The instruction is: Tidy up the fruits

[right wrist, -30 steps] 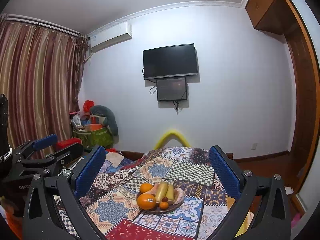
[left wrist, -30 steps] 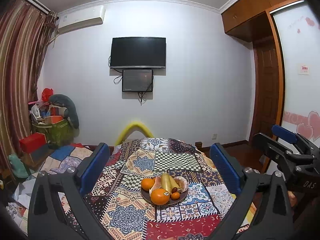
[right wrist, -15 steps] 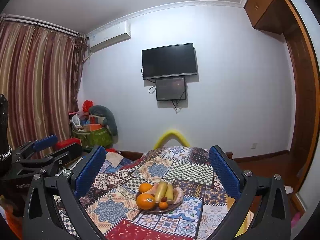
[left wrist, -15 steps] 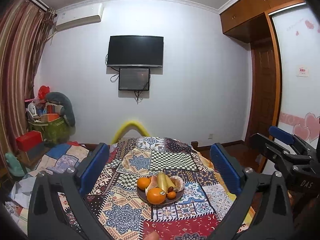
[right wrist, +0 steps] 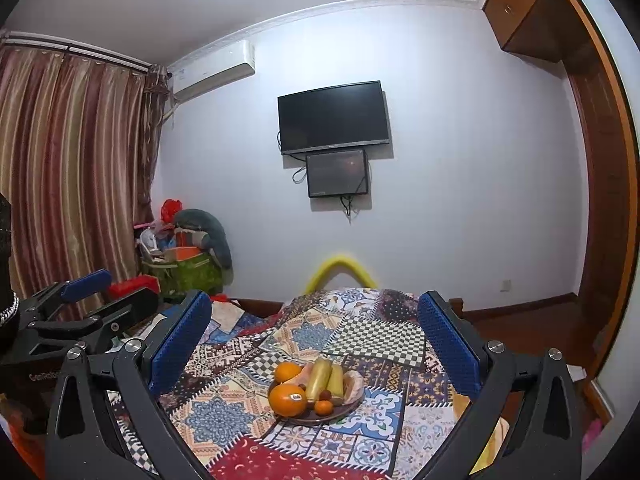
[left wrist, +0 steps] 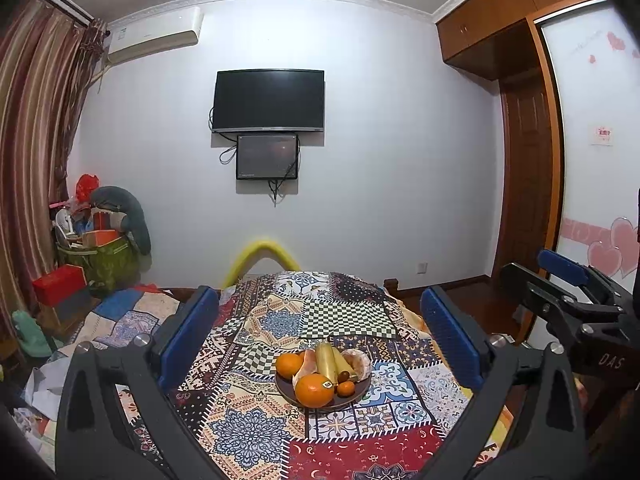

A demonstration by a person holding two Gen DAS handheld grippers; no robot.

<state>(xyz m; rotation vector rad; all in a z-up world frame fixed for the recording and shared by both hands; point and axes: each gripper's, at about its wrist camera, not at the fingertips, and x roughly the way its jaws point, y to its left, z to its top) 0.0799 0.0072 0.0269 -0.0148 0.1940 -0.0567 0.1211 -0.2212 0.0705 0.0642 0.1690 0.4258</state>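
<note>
A bedroom with a pale wall, a dark wall-mounted television [left wrist: 268,100] over a smaller screen, and striped curtains [right wrist: 76,176] on my left lies ahead of me, and in front of it spreads a table covered by a patchwork cloth [left wrist: 248,436] of many printed squares. On that cloth sits a dark round plate [left wrist: 362,394] holding all the fruit I can see: 1 large orange [left wrist: 314,390] with a sticker at the near edge, a second orange [left wrist: 289,364] behind it to the left, 2 bananas [left wrist: 326,358] lying lengthwise in the middle, a small orange fruit [left wrist: 345,388] at the near right, a little dark fruit beside it, and pale peeled citrus pieces [left wrist: 356,362] on the right and left of the bananas. My left gripper [left wrist: 320,336] hangs above and short of the plate with its blue pads spread wide and nothing between them; my right gripper [right wrist: 314,340] is the same, fingers wide apart and empty, well back from the fruit. Each gripper shows at the edge of the other's view, so they sit side by side. As far as I can judge, no fruit lies loose on the cloth, so either the gathering is done or the sorting has not begun; I cannot tell which arrangement is wanted. Whatever is left would start with reaching down to the plate.
</note>
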